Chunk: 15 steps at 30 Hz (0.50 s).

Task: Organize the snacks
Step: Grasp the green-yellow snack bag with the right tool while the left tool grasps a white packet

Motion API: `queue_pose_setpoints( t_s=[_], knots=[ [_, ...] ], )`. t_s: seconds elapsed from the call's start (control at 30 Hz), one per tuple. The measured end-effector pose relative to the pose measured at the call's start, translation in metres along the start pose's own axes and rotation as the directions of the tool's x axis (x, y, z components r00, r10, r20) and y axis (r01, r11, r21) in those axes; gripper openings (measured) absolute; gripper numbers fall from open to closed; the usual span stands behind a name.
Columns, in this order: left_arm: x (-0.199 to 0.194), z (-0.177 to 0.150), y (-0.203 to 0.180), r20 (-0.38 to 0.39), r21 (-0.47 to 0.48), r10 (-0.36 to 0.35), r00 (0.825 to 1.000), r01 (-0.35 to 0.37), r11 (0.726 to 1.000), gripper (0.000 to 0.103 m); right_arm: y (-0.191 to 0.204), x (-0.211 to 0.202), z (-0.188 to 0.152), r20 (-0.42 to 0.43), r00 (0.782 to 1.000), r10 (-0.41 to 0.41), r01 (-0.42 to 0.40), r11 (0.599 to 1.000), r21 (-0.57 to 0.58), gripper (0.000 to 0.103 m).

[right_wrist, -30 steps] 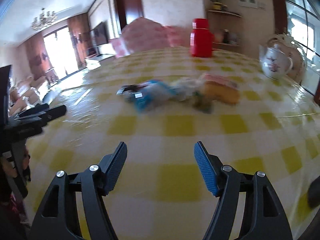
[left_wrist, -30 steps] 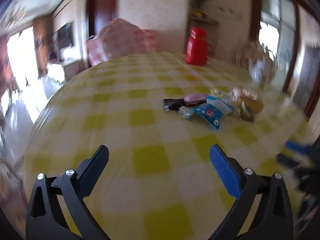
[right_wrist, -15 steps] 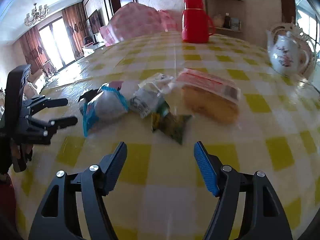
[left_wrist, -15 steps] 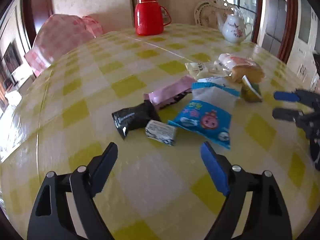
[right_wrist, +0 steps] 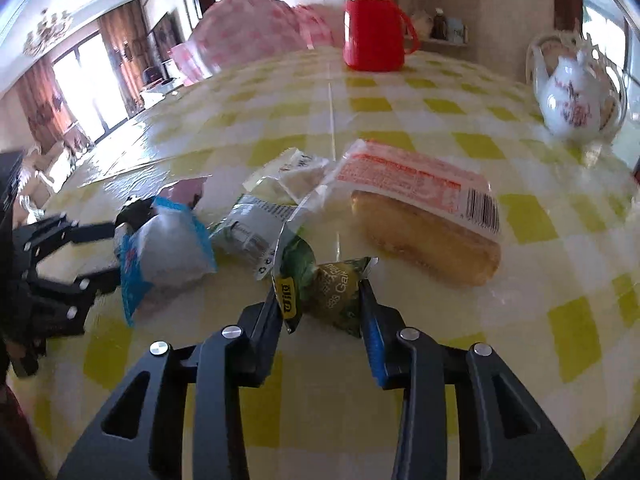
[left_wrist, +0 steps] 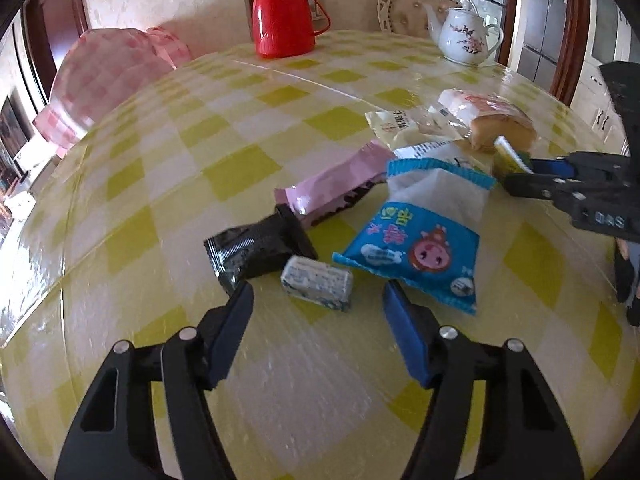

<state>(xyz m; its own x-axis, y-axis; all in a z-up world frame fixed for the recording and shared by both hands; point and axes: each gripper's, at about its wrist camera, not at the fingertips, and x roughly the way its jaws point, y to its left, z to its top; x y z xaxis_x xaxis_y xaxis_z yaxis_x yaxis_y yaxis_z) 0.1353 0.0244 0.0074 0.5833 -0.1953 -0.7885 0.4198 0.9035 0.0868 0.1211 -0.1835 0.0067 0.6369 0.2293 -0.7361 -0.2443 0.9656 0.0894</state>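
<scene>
Several snacks lie in a pile on the yellow checked table (left_wrist: 168, 184). My left gripper (left_wrist: 318, 306) is open, its fingers on either side of a small white-blue candy block (left_wrist: 317, 282). Beside the block lie a black packet (left_wrist: 256, 249), a blue-white bag (left_wrist: 424, 236) and a pink bar (left_wrist: 340, 178). My right gripper (right_wrist: 322, 296) is open around a green packet (right_wrist: 320, 280), with both pads close to its sides. A wrapped bread (right_wrist: 424, 208) lies just beyond it. The right gripper also shows in the left wrist view (left_wrist: 532, 178).
A red thermos (left_wrist: 282, 12) and a white teapot (left_wrist: 464, 38) stand at the table's far side. A pink checked cover (left_wrist: 112, 76) sits over a chair at the back left. The table's right edge is close to the bread (left_wrist: 500, 124).
Both grippers have moved in toward the pile. The left one now brackets the small candy block. The right one now brackets the green packet, with its jaws narrower than before.
</scene>
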Motion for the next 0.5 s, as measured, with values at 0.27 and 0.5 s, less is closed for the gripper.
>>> queue_pose_setpoints(
  t_s=[0.27, 0.5],
  knots=[
    [0.012, 0.012, 0.012, -0.004, 0.044, -0.108, 0.994, 0.108, 0.993, 0.059, 0.005, -0.009, -0.009, -0.005, 0.998, 0.061, -0.061, 0.998, -0.003, 0.036],
    [0.001, 0.007, -0.007, 0.006, 0.098, -0.093, 0.996, 0.092, 0.991, 0.033, 0.004, -0.018, -0.009, 0.017, 0.998, 0.064, -0.064, 0.998, -0.003, 0.036]
  ],
)
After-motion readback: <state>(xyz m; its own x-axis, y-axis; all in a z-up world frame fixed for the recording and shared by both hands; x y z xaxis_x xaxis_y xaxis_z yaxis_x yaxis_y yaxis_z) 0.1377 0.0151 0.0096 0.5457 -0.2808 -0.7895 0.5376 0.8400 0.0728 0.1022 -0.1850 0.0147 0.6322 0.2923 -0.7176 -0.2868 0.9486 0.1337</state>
